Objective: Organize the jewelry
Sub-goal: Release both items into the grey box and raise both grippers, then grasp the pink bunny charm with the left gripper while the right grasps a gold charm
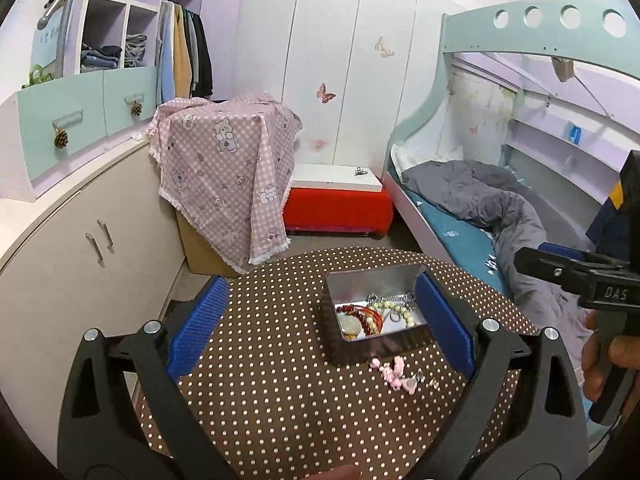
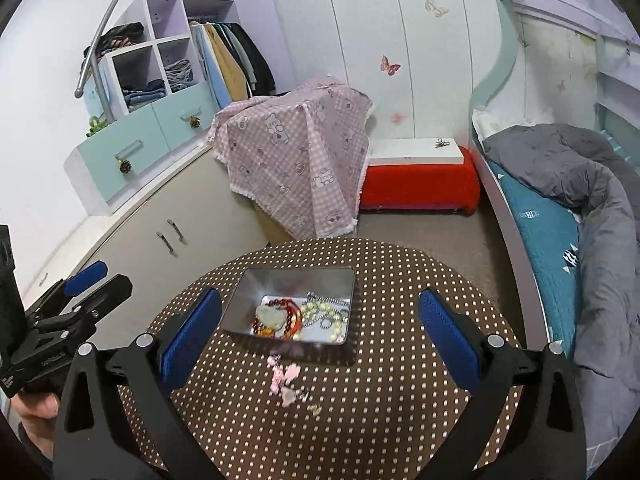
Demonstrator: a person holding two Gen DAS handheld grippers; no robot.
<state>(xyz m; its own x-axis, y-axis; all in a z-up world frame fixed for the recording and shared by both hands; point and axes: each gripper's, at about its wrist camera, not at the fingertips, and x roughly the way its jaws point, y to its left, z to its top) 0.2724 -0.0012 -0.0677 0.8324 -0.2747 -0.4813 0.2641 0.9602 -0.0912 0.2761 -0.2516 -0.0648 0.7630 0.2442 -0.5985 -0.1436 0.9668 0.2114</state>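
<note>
A silver metal tin point(image 1: 344, 284) point(image 2: 240, 304) sits on a round brown polka-dot table point(image 1: 280, 400) point(image 2: 400, 420). It holds red beads point(image 1: 360, 314) point(image 2: 280, 308), a pearl strand point(image 1: 394, 308) point(image 2: 324, 312) and a silver chain. A pink bead piece point(image 1: 394, 372) point(image 2: 286, 380) lies on the table just in front of the tin. My left gripper point(image 1: 320, 328) is open and empty above the table, its right pad beside the tin. My right gripper point(image 2: 320, 336) is open and empty, hovering over tin and pink piece. Each gripper shows at the edge of the other's view.
A low cabinet point(image 1: 80, 248) stands left of the table. A box under a pink checked cloth point(image 1: 224, 168) and a red bench point(image 1: 340, 208) stand behind it. A bed with a grey duvet point(image 1: 500, 208) runs along the right.
</note>
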